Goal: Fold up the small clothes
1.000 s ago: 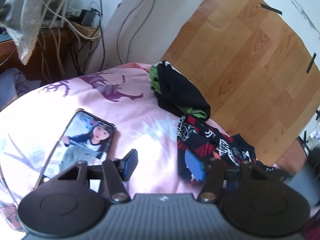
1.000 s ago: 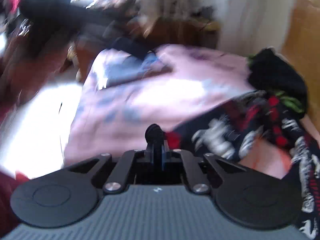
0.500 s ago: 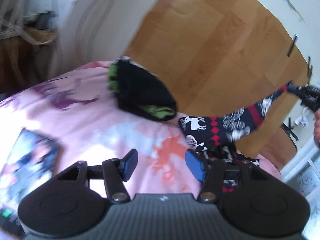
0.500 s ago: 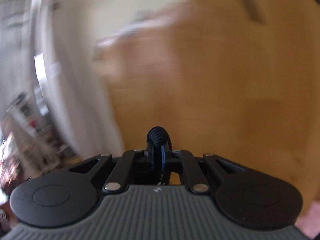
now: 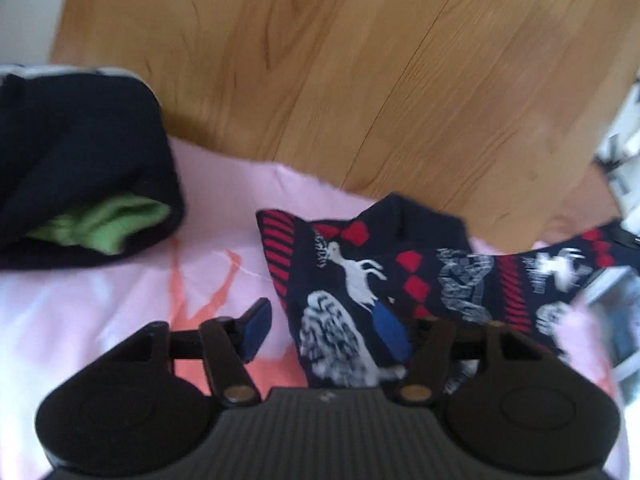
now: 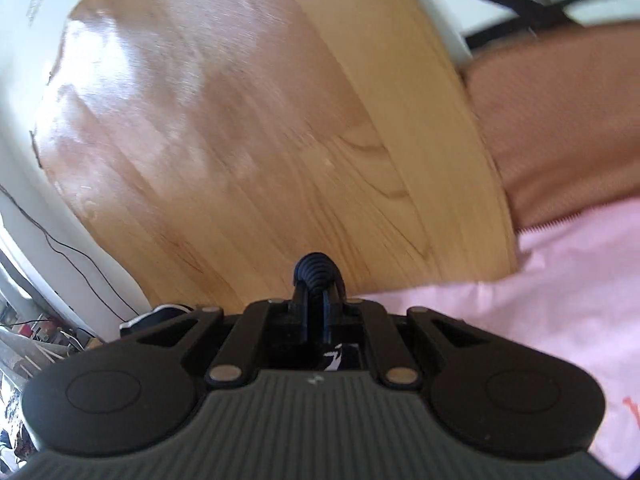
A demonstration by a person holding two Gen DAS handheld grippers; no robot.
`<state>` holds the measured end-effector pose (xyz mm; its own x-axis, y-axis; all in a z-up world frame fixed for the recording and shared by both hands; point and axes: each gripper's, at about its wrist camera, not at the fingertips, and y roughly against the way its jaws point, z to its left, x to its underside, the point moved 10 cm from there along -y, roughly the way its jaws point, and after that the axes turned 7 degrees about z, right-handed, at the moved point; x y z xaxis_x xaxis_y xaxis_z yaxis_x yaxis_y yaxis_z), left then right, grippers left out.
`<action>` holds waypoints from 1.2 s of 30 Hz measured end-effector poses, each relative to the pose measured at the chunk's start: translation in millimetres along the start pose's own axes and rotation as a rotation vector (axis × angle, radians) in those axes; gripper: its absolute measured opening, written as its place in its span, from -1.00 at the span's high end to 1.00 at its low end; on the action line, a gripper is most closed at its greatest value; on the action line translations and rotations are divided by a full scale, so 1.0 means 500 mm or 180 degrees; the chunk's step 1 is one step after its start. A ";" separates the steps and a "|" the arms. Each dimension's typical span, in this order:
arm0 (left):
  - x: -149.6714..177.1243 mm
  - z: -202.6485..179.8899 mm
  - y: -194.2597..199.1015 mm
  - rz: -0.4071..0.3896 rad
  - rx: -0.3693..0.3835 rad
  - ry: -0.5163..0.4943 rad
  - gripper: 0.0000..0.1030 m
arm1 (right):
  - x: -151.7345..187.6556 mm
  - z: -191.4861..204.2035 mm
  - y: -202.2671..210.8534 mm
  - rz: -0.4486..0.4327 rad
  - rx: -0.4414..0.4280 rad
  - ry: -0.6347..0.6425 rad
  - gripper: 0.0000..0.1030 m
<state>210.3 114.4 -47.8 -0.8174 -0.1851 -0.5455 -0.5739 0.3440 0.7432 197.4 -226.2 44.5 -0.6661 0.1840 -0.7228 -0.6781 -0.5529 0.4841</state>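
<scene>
Below me lies a wooden plank floor [image 6: 248,152] with daylight glaring off it, a white wall [image 6: 16,92] along one side, and my bed's pink printed sheet [image 5: 120,292].

You cannot read any text, label, brand or number here. The dark patterned garment [image 5: 400,280] carries only pictures: white animals, red diamonds and stripes, no letters.

The left gripper [image 5: 324,330] is closing around a patterned navy-and-red garment [image 5: 400,280] on the pink bed sheet [image 5: 100,292] — a folded black-and-green pile [image 5: 80,176] sits at the left of the frame.
</scene>
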 end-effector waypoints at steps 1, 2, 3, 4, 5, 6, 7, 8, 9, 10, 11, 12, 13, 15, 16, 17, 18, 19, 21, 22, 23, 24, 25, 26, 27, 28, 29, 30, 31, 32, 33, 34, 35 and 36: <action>-0.002 0.001 -0.024 0.0046 -0.0043 0.0013 0.76 | 0.005 -0.008 0.004 -0.0013 -0.0023 -0.0024 0.81; -0.004 -0.001 -0.037 0.0045 -0.0056 0.0024 0.80 | 0.005 -0.016 0.023 -0.0042 -0.0049 -0.0041 0.81; -0.013 -0.010 -0.043 -0.0041 -0.0044 -0.0006 0.80 | 0.008 -0.023 0.034 -0.0097 -0.0091 -0.0061 0.81; -0.017 -0.020 -0.042 -0.0123 -0.0068 -0.0090 0.80 | 0.001 -0.032 0.044 -0.0150 -0.0116 -0.0077 0.81; -0.020 -0.027 -0.040 -0.0209 -0.0140 -0.0181 0.81 | -0.002 -0.048 0.052 -0.0184 -0.0097 -0.0094 0.81; -0.024 -0.035 -0.043 -0.0289 -0.0244 -0.0306 0.81 | 0.006 -0.076 0.054 -0.0183 -0.0020 -0.0118 0.81; -0.025 -0.039 -0.048 -0.0328 -0.0327 -0.0405 0.81 | 0.020 -0.107 0.046 -0.0133 0.0118 -0.0168 0.81; -0.024 -0.041 -0.055 -0.0346 -0.0405 -0.0486 0.81 | 0.031 -0.135 0.028 -0.0058 0.0237 -0.0246 0.81; -0.020 -0.043 -0.063 -0.0344 -0.0470 -0.0549 0.80 | 0.049 -0.166 0.012 0.0054 0.0334 -0.0373 0.81; -0.019 -0.047 -0.066 -0.0346 -0.0512 -0.0584 0.79 | 0.065 -0.187 0.000 0.0132 0.0377 -0.0470 0.81; -0.013 -0.049 -0.064 -0.0356 -0.0566 -0.0608 0.73 | 0.077 -0.200 -0.008 0.0178 0.0399 -0.0530 0.81; -0.008 -0.054 -0.059 -0.0365 -0.0616 -0.0644 0.72 | 0.085 -0.208 -0.012 0.0185 0.0412 -0.0559 0.81; -0.001 -0.055 -0.049 -0.0376 -0.0649 -0.0671 0.69 | 0.087 -0.208 -0.010 0.0166 0.0396 -0.0568 0.81; 0.002 -0.050 -0.012 -0.0463 -0.0723 -0.0602 0.38 | 0.077 -0.199 -0.001 0.0102 0.0326 -0.0560 0.81; -0.009 -0.046 0.006 -0.0548 -0.0697 -0.0495 0.36 | 0.069 -0.190 0.005 0.0072 0.0305 -0.0527 0.81; -0.011 -0.048 0.028 -0.0622 -0.0582 -0.0379 0.36 | 0.062 -0.182 0.009 0.0057 0.0297 -0.0491 0.81; -0.014 -0.053 0.046 -0.0660 -0.0383 -0.0258 0.38 | 0.054 -0.168 0.012 0.0049 0.0274 -0.0451 0.81; -0.022 -0.060 0.054 -0.0672 -0.0217 -0.0169 0.38 | 0.049 -0.155 0.012 0.0049 0.0236 -0.0414 0.81; -0.031 -0.069 0.073 -0.0706 0.0011 -0.0034 0.39 | 0.038 -0.111 0.009 0.0062 0.0108 -0.0334 0.81; -0.033 -0.073 0.080 -0.0737 0.0066 0.0004 0.40 | 0.034 -0.087 0.000 0.0082 0.0025 -0.0296 0.81; -0.037 -0.074 0.088 -0.0775 0.0139 0.0045 0.40 | 0.031 -0.055 -0.007 0.0115 -0.0070 -0.0242 0.81; -0.039 -0.072 0.089 -0.0790 0.0203 0.0078 0.40 | 0.030 -0.022 -0.016 0.0153 -0.0159 -0.0180 0.81; -0.039 -0.069 0.093 -0.0795 0.0275 0.0115 0.40 | 0.028 0.019 -0.028 0.0198 -0.0258 -0.0103 0.81; -0.038 -0.065 0.098 -0.0797 0.0329 0.0142 0.40 | 0.027 0.061 -0.041 0.0241 -0.0355 -0.0024 0.81; -0.041 -0.057 0.098 -0.0800 0.0382 0.0178 0.40 | 0.027 0.096 -0.055 0.0282 -0.0442 0.0043 0.81; -0.040 -0.051 0.105 -0.0810 0.0409 0.0210 0.40 | 0.027 0.140 -0.074 0.0337 -0.0543 0.0122 0.81; -0.039 -0.042 0.108 -0.0822 0.0426 0.0249 0.40 | 0.029 0.177 -0.094 0.0391 -0.0628 0.0183 0.81; -0.037 -0.031 0.114 -0.0837 0.0439 0.0298 0.39 | 0.032 0.206 -0.117 0.0444 -0.0693 0.0226 0.81; -0.035 -0.022 0.118 -0.0848 0.0448 0.0338 0.38 | 0.038 0.237 -0.144 0.0514 -0.0742 0.0285 0.81; -0.033 -0.013 0.123 -0.0859 0.0458 0.0375 0.38 | 0.045 0.259 -0.171 0.0577 -0.0761 0.0329 0.81; -0.030 -0.003 0.125 -0.0874 0.0467 0.0417 0.37 | 0.055 0.277 -0.201 0.0656 -0.0773 0.0347 0.81; -0.030 0.005 0.124 -0.0879 0.0472 0.0450 0.37 | 0.068 0.290 -0.236 0.0756 -0.0777 0.0342 0.81; -0.028 0.012 0.122 -0.0881 0.0482 0.0484 0.37 | 0.084 0.297 -0.272 0.0862 -0.0766 0.0309 0.81; -0.028 0.017 0.120 -0.0874 0.0494 0.0513 0.37 | 0.102 0.297 -0.306 0.0968 -0.0745 0.0267 0.80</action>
<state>187.8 145.6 1.1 -0.6383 -0.4287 -0.6394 -0.7689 0.3948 0.5029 221.1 -11.6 6.9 -0.7916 -0.0784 -0.6060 -0.3580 -0.7442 0.5639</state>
